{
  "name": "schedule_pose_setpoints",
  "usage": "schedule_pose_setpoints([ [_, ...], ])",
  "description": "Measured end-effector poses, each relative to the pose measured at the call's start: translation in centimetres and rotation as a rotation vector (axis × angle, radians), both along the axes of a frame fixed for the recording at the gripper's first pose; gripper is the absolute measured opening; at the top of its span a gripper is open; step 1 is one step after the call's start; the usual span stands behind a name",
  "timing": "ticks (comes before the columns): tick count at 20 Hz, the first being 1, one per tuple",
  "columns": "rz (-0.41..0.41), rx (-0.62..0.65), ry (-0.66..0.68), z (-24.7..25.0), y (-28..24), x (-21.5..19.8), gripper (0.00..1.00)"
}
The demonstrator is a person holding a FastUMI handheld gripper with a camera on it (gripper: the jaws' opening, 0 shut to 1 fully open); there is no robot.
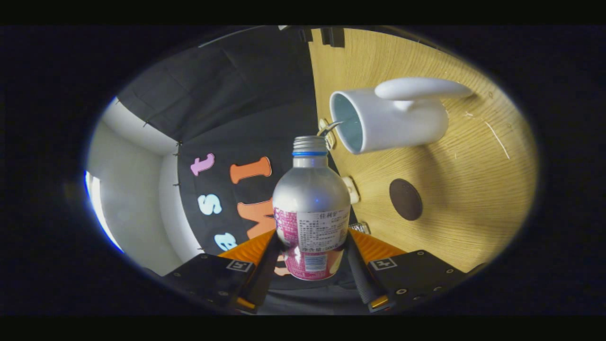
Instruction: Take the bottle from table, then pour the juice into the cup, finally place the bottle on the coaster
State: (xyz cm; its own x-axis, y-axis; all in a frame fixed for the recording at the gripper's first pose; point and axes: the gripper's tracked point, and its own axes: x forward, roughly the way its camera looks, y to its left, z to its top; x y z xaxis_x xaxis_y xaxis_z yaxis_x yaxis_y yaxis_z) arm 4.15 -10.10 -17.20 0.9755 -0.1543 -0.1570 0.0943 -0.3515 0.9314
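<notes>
Juice bottle [311, 203], an uncapped silver metal one with a blue neck ring and a pink label, sits clamped between the two fingers of the gripper [312, 246], which press on its lower body from either side. The whole view is rolled over, so the wooden table [473, 189] stands to one side, which suggests the bottle is tipped toward the white mug [390, 121]. A thin stream [330, 126] arcs from the bottle's mouth into the mug's opening, just beyond the neck. So the pick-up looks done and the pour is under way; how much has gone in cannot be told, since the mug's inside is in shadow. Left to do: level the bottle and set it on the round dark coaster [405, 199], which lies bare on the table near the mug.
</notes>
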Motion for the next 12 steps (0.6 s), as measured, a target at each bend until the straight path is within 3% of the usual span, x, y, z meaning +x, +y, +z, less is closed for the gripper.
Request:
schedule_pose_setpoints([
  [12,-0.024,0.030,-0.014,0.17,-0.73,-0.15,0.74],
])
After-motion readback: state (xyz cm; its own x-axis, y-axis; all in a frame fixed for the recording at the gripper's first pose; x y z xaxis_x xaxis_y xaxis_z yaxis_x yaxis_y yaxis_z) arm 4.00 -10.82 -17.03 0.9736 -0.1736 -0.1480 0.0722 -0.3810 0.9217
